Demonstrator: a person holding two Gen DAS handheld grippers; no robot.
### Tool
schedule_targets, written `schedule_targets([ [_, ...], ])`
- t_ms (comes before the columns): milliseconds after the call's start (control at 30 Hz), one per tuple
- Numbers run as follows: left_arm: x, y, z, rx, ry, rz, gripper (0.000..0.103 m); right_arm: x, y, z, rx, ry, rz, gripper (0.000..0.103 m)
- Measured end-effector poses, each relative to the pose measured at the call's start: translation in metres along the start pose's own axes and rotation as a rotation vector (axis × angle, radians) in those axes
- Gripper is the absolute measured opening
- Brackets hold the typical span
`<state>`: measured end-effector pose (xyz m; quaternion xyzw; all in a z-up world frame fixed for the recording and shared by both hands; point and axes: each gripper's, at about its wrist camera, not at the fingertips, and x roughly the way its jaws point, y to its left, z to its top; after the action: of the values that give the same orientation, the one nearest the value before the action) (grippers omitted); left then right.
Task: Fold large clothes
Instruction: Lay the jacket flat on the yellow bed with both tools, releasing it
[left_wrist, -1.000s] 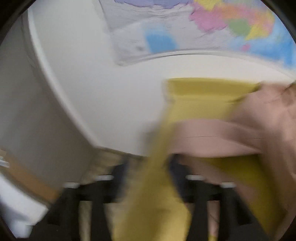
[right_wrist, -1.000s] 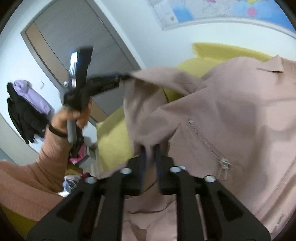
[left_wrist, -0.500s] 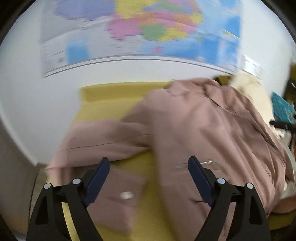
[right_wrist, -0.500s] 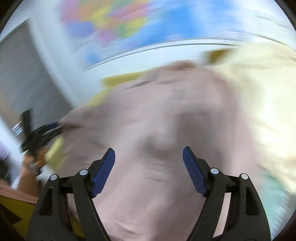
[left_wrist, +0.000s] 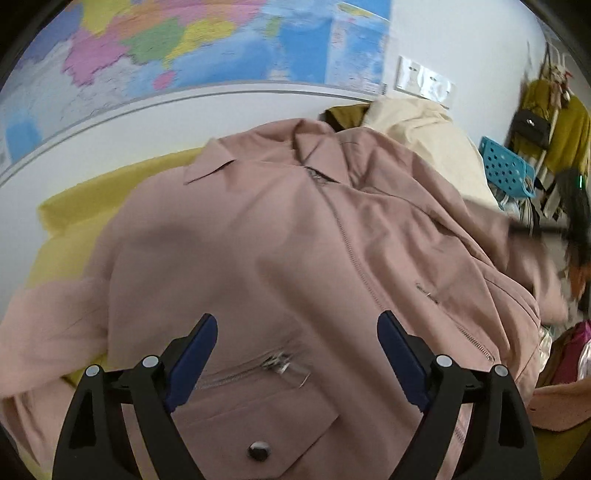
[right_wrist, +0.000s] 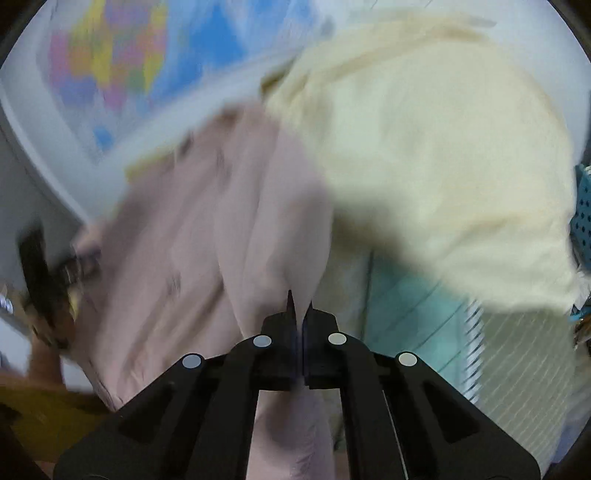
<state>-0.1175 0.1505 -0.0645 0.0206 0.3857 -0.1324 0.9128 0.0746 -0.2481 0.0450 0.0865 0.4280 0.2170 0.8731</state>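
A pink zip jacket (left_wrist: 258, 240) lies front up on the yellow couch (left_wrist: 74, 206), collar toward the wall. My left gripper (left_wrist: 296, 316) hangs open over its lower front, near the zip pull and the snap pocket, with nothing gripped. In the right wrist view my right gripper (right_wrist: 300, 301) is shut on a fold of the pink jacket (right_wrist: 280, 221) at the garment's right side; the picture is blurred. From the left wrist view the right gripper (left_wrist: 546, 229) shows as a dark smear at the jacket's far right sleeve.
A cream garment (right_wrist: 443, 166) is heaped to the right of the jacket, over a teal striped cloth (right_wrist: 406, 314). A blue perforated basket (left_wrist: 506, 170) and hanging clothes (left_wrist: 561, 122) stand at the far right. A wall map (left_wrist: 184, 44) hangs behind the couch.
The left gripper let go of the jacket's edge and swung right over its front. The right gripper opened, swept to the jacket's right side, and shut on pink fabric there.
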Motion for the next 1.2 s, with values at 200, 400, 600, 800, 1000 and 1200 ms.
schedule_targets([
  [200, 0.012, 0.000, 0.017, -0.004, 0.011, 0.020, 0.087, -0.045, -0.055, 0.049, 0.068, -0.146, -0.195, 0.006],
  [400, 0.031, 0.020, 0.044, -0.032, 0.049, 0.081, 0.087, 0.002, -0.056, 0.043, 0.074, -0.022, -0.340, 0.050],
  [600, 0.050, 0.039, 0.093, 0.012, 0.006, 0.203, 0.088, 0.011, 0.045, 0.071, -0.166, -0.156, -0.156, 0.063],
  [800, 0.086, 0.069, 0.156, -0.058, -0.028, 0.274, 0.088, 0.096, 0.139, 0.108, -0.436, -0.107, -0.137, 0.064],
  [1000, 0.147, 0.082, 0.182, -0.068, 0.059, 0.336, 0.086, 0.174, 0.149, 0.138, -0.559, -0.010, -0.273, 0.065],
  [1200, 0.189, 0.094, 0.190, -0.089, 0.127, 0.336, 0.009, 0.208, 0.141, 0.142, -0.688, 0.061, -0.378, 0.011],
])
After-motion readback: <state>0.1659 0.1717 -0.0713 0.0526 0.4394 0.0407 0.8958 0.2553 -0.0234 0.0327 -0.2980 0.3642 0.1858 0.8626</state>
